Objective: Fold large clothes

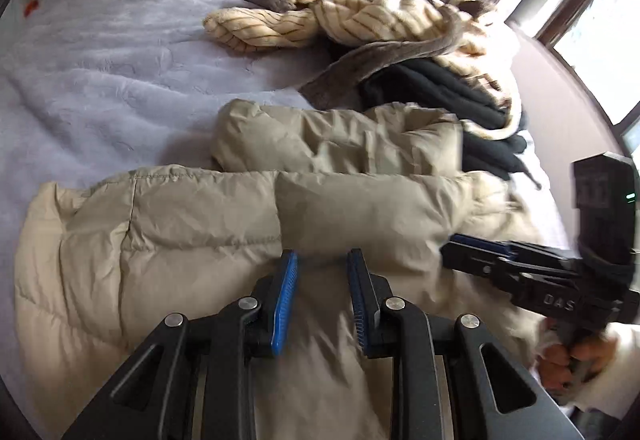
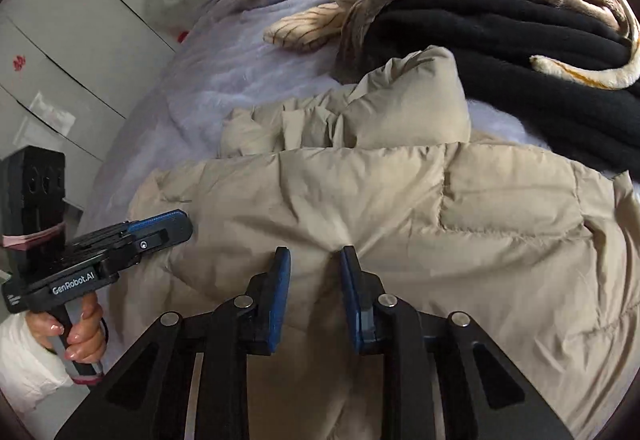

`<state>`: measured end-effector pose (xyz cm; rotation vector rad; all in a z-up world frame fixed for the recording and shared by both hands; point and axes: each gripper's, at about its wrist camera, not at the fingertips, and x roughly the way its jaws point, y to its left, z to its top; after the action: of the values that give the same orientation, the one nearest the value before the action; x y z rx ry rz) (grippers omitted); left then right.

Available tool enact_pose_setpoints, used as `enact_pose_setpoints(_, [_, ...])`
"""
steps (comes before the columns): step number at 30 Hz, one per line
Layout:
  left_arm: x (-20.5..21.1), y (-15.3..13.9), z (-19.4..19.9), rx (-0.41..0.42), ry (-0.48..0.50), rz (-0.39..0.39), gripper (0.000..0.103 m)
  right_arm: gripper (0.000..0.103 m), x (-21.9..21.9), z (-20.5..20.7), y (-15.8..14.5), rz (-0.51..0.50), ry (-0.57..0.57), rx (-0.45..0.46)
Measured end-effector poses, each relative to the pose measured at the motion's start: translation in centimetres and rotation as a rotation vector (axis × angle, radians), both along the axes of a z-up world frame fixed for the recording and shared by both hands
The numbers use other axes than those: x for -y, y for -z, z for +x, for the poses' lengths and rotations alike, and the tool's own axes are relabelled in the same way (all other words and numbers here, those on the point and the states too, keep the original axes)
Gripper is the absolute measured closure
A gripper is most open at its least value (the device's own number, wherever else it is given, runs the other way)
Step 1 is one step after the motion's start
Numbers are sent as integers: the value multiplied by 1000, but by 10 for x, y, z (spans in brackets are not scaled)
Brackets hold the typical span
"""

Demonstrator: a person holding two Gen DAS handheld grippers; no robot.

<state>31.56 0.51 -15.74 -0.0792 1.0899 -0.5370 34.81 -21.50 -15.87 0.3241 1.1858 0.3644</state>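
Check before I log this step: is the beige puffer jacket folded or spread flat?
Folded: the beige puffer jacket lies doubled, one sleeve tucked across.

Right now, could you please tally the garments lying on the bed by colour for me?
Beige puffer jacket: 1
Cream striped fleece: 1
Black garments: 1 stack; separate pieces cannot be told apart
Total: 3 colour groups on the lilac blanket
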Motion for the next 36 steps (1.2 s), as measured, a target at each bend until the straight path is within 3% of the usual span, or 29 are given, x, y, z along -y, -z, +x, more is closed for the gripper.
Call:
enact_pose_setpoints(2, [1,15,6,28,-24,45,75,102,12,8,10,-4,26,-10])
enact_pose_setpoints(5, [-12,23,19,37,-28,64,76,103,44,15,16,5,75,-12])
enact_pose_setpoints(8, [-34,12,28,54,-66,96,75,103,76,10,15,-27,105,-3])
enact_pose_setpoints(11, [-68,5,35,91,-151,138,75,103,109,0,17,-109,172,-6])
enact_pose_setpoints(13, [-95,13,43,65,-231,161,75,103,134,0,26,-107,253,-38])
enact_pose_setpoints(16, [-127,38,54,-2,-348,124,75,103,168,-4,46,-49,404,-89])
enact_pose_setpoints(20, [-120,67,61,-9,-377,153,75,103,181,0,80,32,499,-126])
enact_pose_setpoints(24, [-110,77,71,-4,-378,193,75,103,178,13,89,17,522,-132])
enact_pose_setpoints(28, [-107,64,75,-21,-386,231,75,103,178,23,75,8,567,-162])
enact_pose_setpoints(33, [-117,19,58,-7,-398,217,75,96,179,6,33,23,603,-139])
enact_pose_setpoints(36, [-120,-4,37,-1,-374,201,75,78,176,-14,12,35,603,-132])
